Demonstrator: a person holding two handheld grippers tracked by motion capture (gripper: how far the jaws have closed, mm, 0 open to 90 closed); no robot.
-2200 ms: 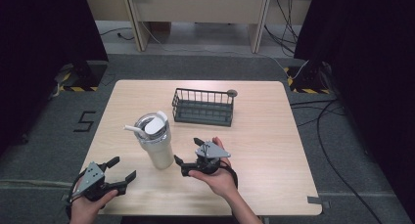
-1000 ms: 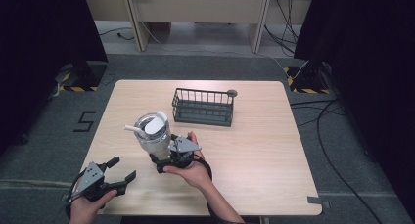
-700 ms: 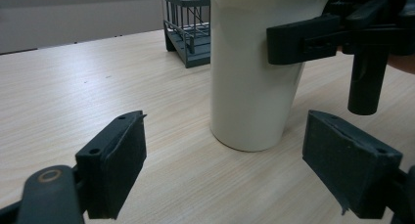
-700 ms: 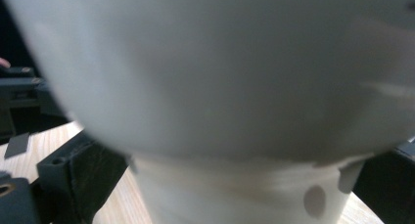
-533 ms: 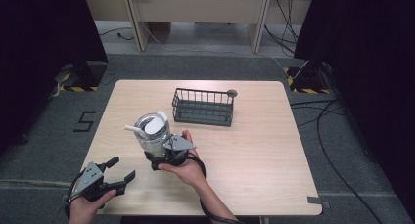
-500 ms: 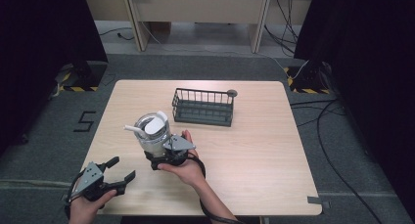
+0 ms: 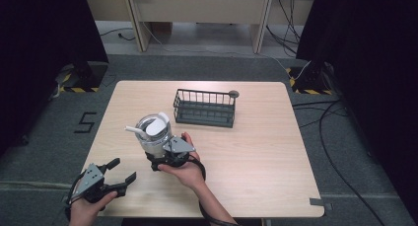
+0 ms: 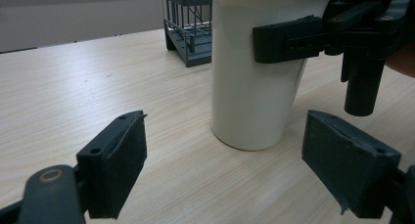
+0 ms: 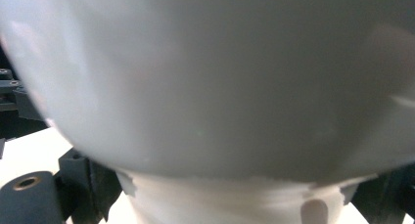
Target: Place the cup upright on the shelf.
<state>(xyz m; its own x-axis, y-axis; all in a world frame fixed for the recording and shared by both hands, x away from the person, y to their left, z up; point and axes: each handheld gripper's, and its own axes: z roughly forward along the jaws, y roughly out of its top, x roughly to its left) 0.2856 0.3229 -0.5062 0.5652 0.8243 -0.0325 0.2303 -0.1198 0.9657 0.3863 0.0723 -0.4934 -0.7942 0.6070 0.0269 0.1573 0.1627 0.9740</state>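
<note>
1. The tall white plastic tumbler [image 7: 154,137], standing near the table's front left, is clamped between the jaws of the right gripper [image 7: 166,157]
2. The left gripper [image 7: 106,179] is held with jaws apart
3. A steady lift is called for next, probably

We saw a white tumbler [image 7: 154,137] standing upright on the bench [image 7: 256,152], toward its near left part. Its body tapered toward the base, which sat flat on the wood. A clear lid with a white flip tab covered the top, and a white handle or straw stuck out to the left. Our right claw [image 7: 158,157] pressed against its lower body.
</note>
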